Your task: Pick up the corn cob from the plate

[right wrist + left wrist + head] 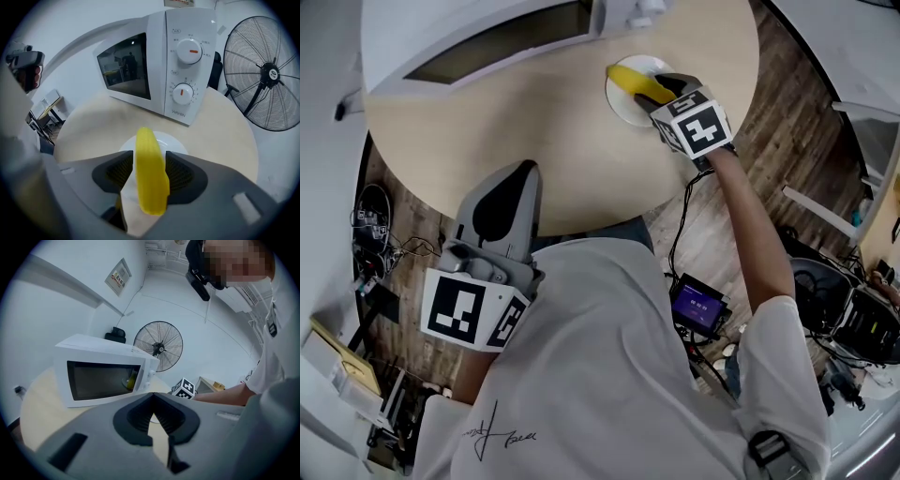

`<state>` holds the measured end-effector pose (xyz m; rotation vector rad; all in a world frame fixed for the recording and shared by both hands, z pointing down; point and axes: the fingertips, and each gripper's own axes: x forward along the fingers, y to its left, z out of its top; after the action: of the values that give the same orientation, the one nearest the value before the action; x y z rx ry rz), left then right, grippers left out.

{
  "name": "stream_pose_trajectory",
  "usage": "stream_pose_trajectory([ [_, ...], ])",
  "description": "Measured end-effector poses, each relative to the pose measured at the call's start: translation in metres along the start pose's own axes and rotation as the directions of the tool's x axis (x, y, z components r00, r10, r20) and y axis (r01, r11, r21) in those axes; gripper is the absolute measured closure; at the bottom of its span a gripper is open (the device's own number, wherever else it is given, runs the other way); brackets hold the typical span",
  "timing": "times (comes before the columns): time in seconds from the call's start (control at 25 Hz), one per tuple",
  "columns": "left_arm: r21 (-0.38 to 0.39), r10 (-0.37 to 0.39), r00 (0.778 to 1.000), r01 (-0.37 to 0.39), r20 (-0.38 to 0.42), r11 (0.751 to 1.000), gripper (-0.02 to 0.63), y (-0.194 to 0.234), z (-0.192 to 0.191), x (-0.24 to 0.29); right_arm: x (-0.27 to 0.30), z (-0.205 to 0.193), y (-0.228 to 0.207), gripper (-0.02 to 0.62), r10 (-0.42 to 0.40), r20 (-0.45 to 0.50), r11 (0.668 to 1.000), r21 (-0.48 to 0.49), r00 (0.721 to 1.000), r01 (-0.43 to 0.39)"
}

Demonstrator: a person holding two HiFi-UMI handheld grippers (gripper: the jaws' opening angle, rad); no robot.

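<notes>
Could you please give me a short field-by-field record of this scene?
surface: round beige table
target: yellow corn cob lying on a white plate
right gripper: open, pointing down, jaws straddling the corn cob
left gripper: shut, empty, held at the table's near edge, away from the plate
nearby: white microwave behind the plate, door closed; fan beyond the table
task state: corn cob not yet lifted

A round beige table (pixel 534 141) stands on wood-plank floor (pixel 787 122), white walls (pixel 70 268) and a black fan (pixel 269 75) behind.
</notes>
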<state>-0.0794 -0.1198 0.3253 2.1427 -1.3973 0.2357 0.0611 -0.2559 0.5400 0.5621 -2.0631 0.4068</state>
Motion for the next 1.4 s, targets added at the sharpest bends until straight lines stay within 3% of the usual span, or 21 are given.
stream_pose_trajectory([
  [0.88,-0.003,0.010,1.000,-0.010,-0.007,1.000,0.614,0.001,-0.001,-0.001,0.022,-0.007,0.005,0.321,0.050,-0.072,0.998,-0.037,0.996,-0.052],
  [1.24,-0.003,0.010,1.000,-0.010,-0.011,1.000,0.614,-0.001,0.000,0.000,0.031,-0.012,0.005,0.313,0.033,-0.129,0.992,-0.114,0.991,-0.048],
  [1.4,-0.003,0.010,1.000,-0.010,-0.012,1.000,0.614,-0.002,-0.001,-0.001,0.031,-0.014,0.003,0.316,0.030,-0.148,0.994,-0.097,0.989,-0.045],
])
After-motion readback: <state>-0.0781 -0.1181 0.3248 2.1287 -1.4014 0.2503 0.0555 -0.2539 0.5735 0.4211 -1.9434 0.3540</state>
